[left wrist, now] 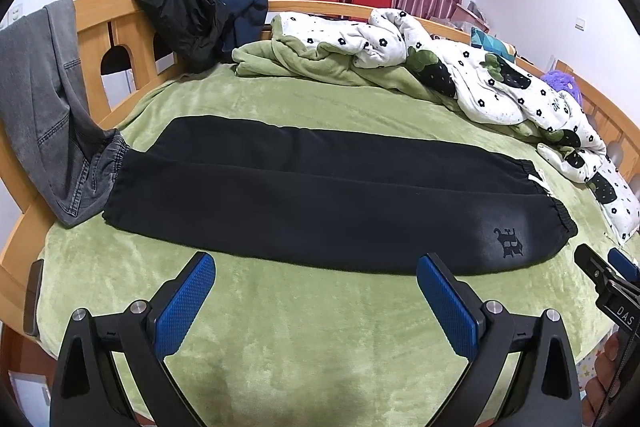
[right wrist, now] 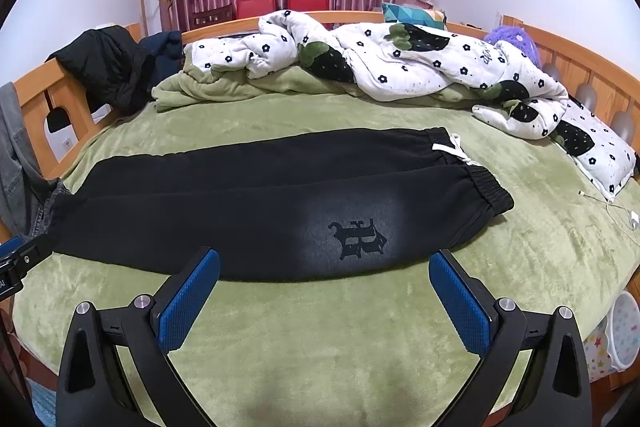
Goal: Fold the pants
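We hold both tongs spread wide and empty above the green blanket [left wrist: 304, 327], the left gripper [left wrist: 316, 279] and the right gripper [right wrist: 324, 277] each hovering just short of the near edge of the black pants [left wrist: 320, 195]. The pants lie flat across the bed ahead of both, folded lengthwise with one leg on the other; their elastic waistband [right wrist: 488, 193] and white drawstring [right wrist: 454, 147] sit ahead and right of the right gripper, and the cuffs lie ahead and left of the left one, touching grey jeans [left wrist: 44, 115] draped over the wooden bed frame [left wrist: 96, 27]. Beyond the pants, well apart from either tong, a flower-print quilt [right wrist: 400, 63] lies bunched.
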